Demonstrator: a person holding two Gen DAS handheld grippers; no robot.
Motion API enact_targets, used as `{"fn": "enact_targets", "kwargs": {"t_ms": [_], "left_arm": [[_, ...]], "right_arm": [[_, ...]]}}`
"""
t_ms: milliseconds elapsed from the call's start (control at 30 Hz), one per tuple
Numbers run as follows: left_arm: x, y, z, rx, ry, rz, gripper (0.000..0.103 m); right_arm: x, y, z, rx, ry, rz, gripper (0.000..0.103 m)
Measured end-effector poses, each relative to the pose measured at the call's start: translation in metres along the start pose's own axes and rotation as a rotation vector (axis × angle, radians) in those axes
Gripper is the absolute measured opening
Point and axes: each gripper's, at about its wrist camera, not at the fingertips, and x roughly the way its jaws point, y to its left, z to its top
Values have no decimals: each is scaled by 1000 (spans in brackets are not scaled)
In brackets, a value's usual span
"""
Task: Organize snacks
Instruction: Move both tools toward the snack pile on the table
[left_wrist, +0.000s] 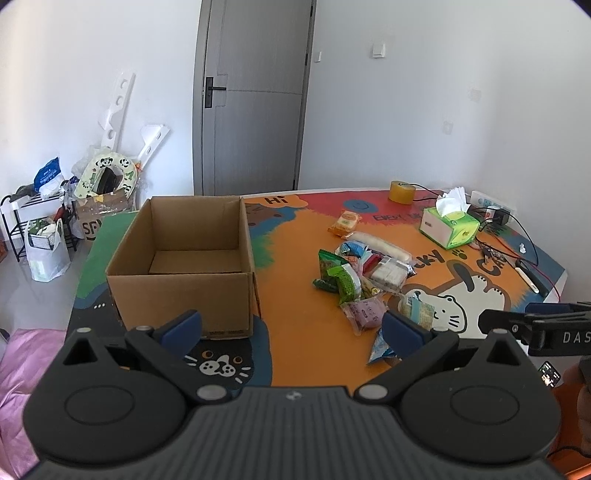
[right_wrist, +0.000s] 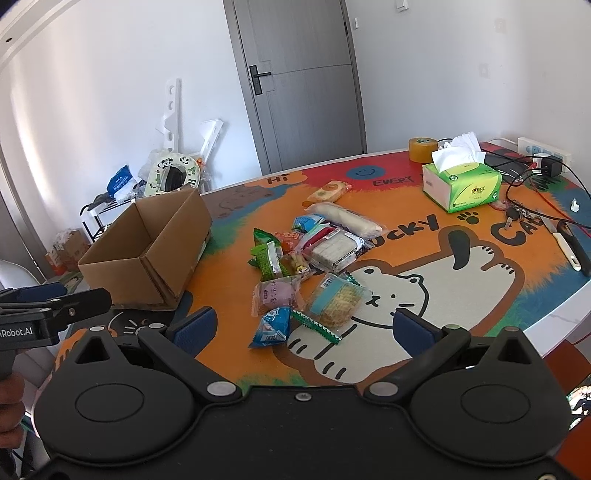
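Observation:
An empty cardboard box (left_wrist: 184, 258) (right_wrist: 147, 251) stands open on the left of the colourful table mat (left_wrist: 295, 295) (right_wrist: 406, 240). Several wrapped snacks lie in a loose pile (left_wrist: 362, 273) (right_wrist: 317, 251) to its right. Among them are a green packet (left_wrist: 345, 282) (right_wrist: 267, 258), a pink one (left_wrist: 364, 314) (right_wrist: 275, 293), a blue one (right_wrist: 271, 326) and an orange one (left_wrist: 344, 222) (right_wrist: 327, 192). My left gripper (left_wrist: 291, 326) hovers open near the table's front edge, between box and pile. My right gripper (right_wrist: 303, 326) is open above the nearest snacks, holding nothing.
A green tissue box (left_wrist: 448, 225) (right_wrist: 461, 181), a tape roll (left_wrist: 402, 192) (right_wrist: 423, 147), a power strip with cables (right_wrist: 543, 155), keys (right_wrist: 515, 214) and a black-and-white tool (right_wrist: 572, 251) sit at the right. A grey door (left_wrist: 255, 96) and floor clutter (left_wrist: 74, 206) stand behind.

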Motion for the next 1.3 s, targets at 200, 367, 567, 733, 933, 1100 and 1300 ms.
{"fn": "enact_targets", "kwargs": {"t_ms": [200, 367, 567, 733, 933, 1100, 1300], "left_arm": [[-1, -1, 1, 4, -1, 2, 103], [0, -4, 2, 8, 4, 6, 103], [-2, -4, 2, 12, 3, 4, 103], [-3, -6, 3, 16, -2, 3, 103], [-4, -6, 3, 18, -7, -13, 103], [-5, -8, 3, 24, -10, -28, 103], [-5, -9, 3, 23, -10, -31, 103]], "right_arm": [[0, 0, 1, -2, -5, -7, 103], [-1, -2, 1, 0, -3, -16, 103], [-3, -1, 3, -6, -11, -15, 103], [-3, -1, 4, -11, -15, -12, 103], [-5, 0, 4, -14, -16, -16, 103], [-9, 2, 5, -30, -22, -4, 103], [-9, 5, 5, -42, -18, 2, 103]]}}
